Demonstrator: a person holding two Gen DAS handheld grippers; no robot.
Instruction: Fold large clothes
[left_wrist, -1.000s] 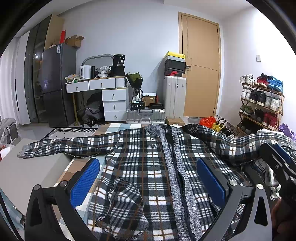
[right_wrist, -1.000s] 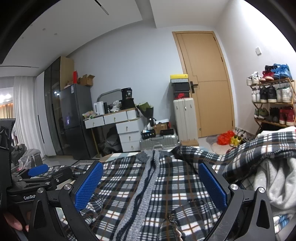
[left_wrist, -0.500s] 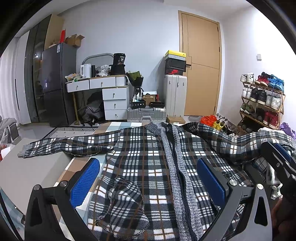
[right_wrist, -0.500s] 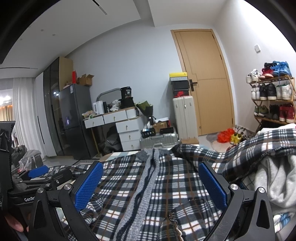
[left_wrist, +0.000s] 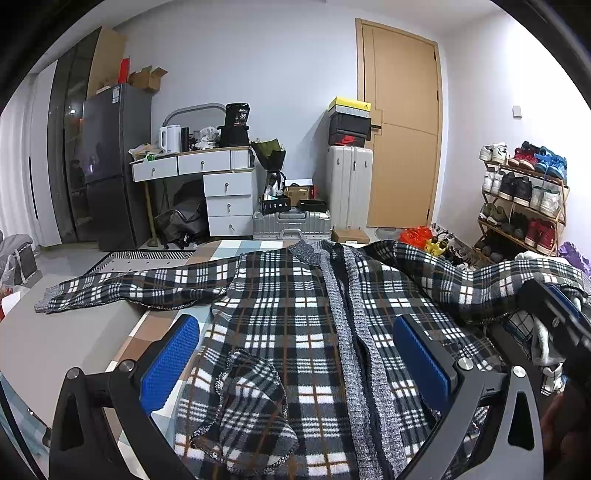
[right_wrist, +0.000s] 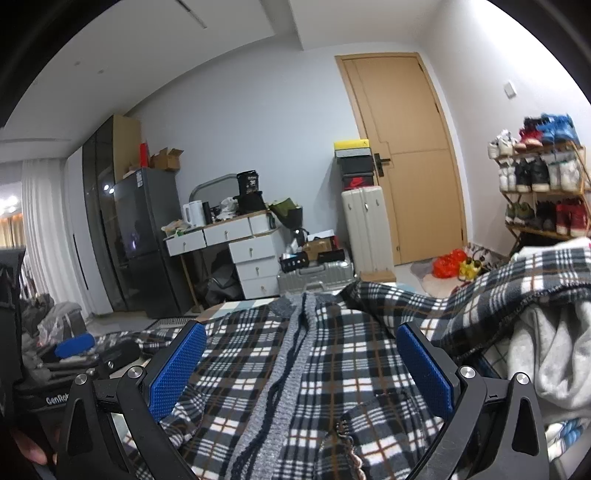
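Observation:
A black, white and brown plaid cardigan (left_wrist: 291, 310) with a grey knitted front band lies spread open on the table, collar away from me. Its left sleeve (left_wrist: 129, 288) stretches out flat to the left. Its right sleeve (left_wrist: 480, 277) drapes over a pile of clothes on the right. My left gripper (left_wrist: 295, 354) is open and empty, low over the cardigan's hem. My right gripper (right_wrist: 303, 365) is open and empty over the cardigan (right_wrist: 314, 354), to the right of the left one, whose body shows in the right wrist view (right_wrist: 74, 354).
A patchwork-patterned table (left_wrist: 147, 328) holds the cardigan, with a grey surface (left_wrist: 66, 343) to its left. A heap of grey and white clothes (right_wrist: 554, 350) lies at the right. Beyond stand a desk with drawers (left_wrist: 221, 184), suitcases (left_wrist: 347, 192), a fridge (left_wrist: 110, 166) and a shoe rack (left_wrist: 524, 199).
Both grippers have drawn back and tilted slightly, so the cardigan sits a little lower in both views. Both stay open and the cardigan has not moved.

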